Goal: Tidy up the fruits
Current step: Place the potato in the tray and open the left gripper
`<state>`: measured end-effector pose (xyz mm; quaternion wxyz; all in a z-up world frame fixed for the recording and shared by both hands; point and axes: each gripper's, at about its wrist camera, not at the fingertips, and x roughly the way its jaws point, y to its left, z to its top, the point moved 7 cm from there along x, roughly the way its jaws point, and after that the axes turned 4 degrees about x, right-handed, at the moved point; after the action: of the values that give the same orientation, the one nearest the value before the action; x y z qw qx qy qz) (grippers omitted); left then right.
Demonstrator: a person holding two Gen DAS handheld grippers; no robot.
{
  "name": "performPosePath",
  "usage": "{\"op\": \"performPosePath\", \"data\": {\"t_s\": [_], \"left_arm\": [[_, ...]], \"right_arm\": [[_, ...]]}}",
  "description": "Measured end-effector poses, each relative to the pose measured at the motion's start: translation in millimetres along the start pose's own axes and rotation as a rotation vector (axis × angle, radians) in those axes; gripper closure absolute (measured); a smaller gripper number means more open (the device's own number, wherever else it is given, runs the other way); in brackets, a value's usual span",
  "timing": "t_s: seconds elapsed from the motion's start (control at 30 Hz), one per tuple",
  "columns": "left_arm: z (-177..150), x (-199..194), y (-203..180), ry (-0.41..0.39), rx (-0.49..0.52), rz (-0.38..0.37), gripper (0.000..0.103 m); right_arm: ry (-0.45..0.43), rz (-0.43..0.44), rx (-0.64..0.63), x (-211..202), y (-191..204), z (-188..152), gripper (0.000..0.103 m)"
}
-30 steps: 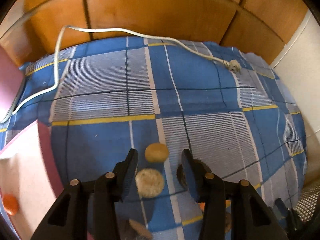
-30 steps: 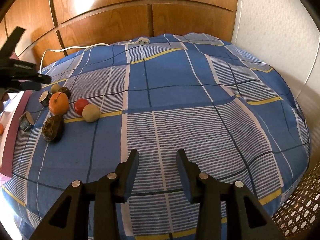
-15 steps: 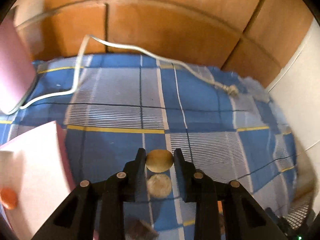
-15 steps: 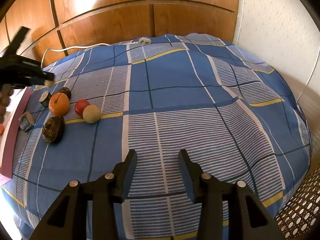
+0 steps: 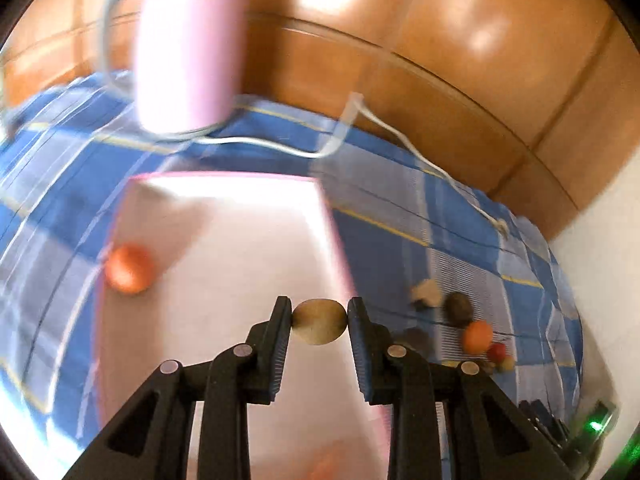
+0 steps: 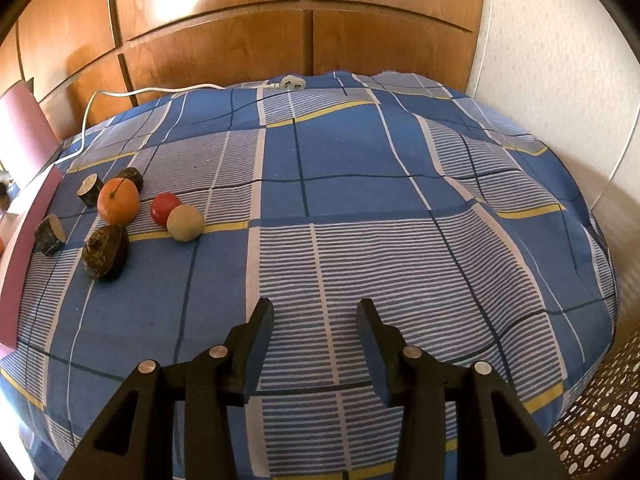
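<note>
My left gripper (image 5: 319,322) is clamped on a tan fruit (image 5: 319,321), pinched between both pads above the pink tray (image 5: 224,240), where an orange fruit (image 5: 129,268) lies further in. My right gripper (image 6: 316,316) hangs empty with jaws apart over the blue bedspread (image 6: 360,160); the other fruits, among them an orange (image 6: 118,201), sit well off to its far left

A tan, egg-shaped fruit (image 5: 319,321) is clamped between the left gripper (image 5: 319,322) pads above the pink box (image 5: 224,216), where a small orange fruit (image 5: 129,268) lies near its left wall. On the bedspread (image 6: 360,208), near its left edge, cluster an orange (image 6: 118,201), red ball (image 6: 165,209), beige ball (image 6: 185,223) and dark brown pieces (image 6: 105,252).
</note>
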<state>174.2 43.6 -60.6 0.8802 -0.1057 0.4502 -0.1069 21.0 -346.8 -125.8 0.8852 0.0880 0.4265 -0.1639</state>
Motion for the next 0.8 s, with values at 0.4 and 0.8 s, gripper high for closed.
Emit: {"op": "performPosePath", "data": {"t_s": [0.4,0.8], "left_arm": [[-17.9,-14.0,84.1,-0.053,-0.102,0.127,0.073],[-42.3,-48.0,93.2,-0.181,-0.091,0.272,0.043]], "right_arm": [[0.003,-0.044,-0.025,-0.5,3.7,-0.3,0.06],[0.016,-0.081,-0.054,0.0,6.7,0.5,0.059]]}}
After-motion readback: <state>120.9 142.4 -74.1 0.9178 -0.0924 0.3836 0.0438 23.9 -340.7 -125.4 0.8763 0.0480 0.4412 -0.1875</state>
